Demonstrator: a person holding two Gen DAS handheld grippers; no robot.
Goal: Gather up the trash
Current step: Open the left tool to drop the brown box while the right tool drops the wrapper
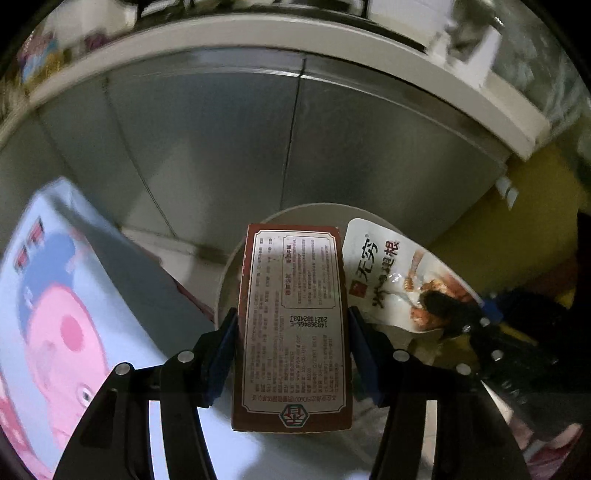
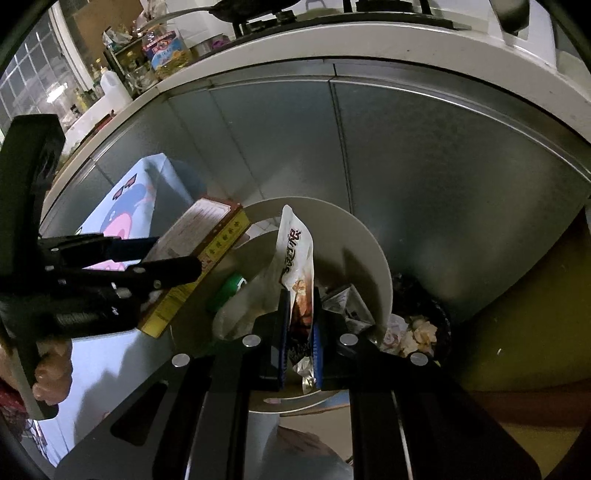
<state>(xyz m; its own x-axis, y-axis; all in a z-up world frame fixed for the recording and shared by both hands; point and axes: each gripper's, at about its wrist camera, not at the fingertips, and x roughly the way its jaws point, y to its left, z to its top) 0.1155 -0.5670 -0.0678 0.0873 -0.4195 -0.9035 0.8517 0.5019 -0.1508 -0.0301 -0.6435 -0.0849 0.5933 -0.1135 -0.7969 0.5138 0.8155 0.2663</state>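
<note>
Left gripper clamped on brown box; right gripper clamped on white snack bag. Both above white bin.

Black two-finger left gripper, blue pads, silver round screws, right gripper identical.

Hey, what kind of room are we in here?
Most likely a home kitchen: a pale countertop carries a gas stove and bottles and jars, metal cabinet doors sit below, and a white bin holds trash.
</note>
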